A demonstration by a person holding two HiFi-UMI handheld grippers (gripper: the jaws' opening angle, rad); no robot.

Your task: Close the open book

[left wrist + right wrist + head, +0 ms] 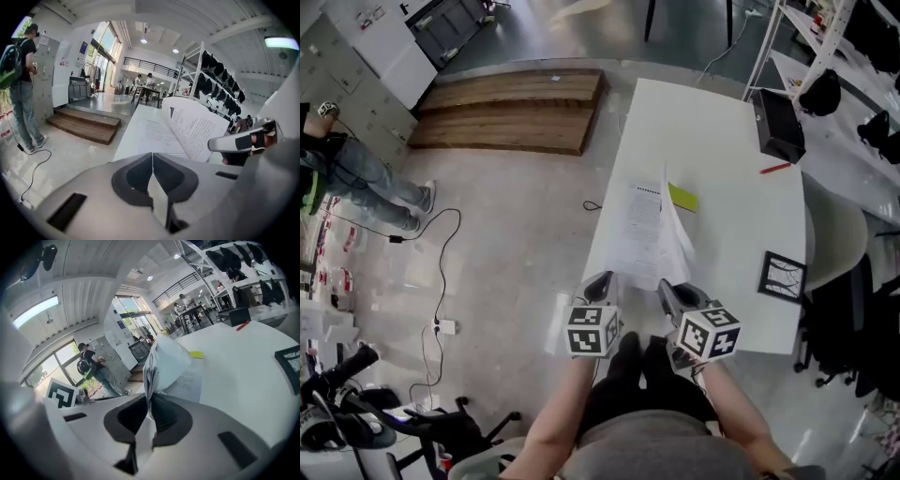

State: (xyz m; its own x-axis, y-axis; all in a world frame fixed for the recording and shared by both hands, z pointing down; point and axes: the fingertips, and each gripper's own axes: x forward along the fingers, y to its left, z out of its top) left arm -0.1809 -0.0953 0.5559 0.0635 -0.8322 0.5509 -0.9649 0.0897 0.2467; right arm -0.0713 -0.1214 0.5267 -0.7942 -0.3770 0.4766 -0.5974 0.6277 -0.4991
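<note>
Right tongs (149,398) pinching the book's (637,234) lifted pages (165,363); left tongs (153,155) squeezed together, empty, just beside it.

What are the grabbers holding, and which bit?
The right gripper pinches the lifted white printed pages of the open book by their near edge; the left gripper holds nothing.

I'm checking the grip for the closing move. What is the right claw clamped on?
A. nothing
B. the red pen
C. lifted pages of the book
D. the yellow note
C: in the right gripper view the right claw is shut on the pages, which rise from between its tips.
</note>
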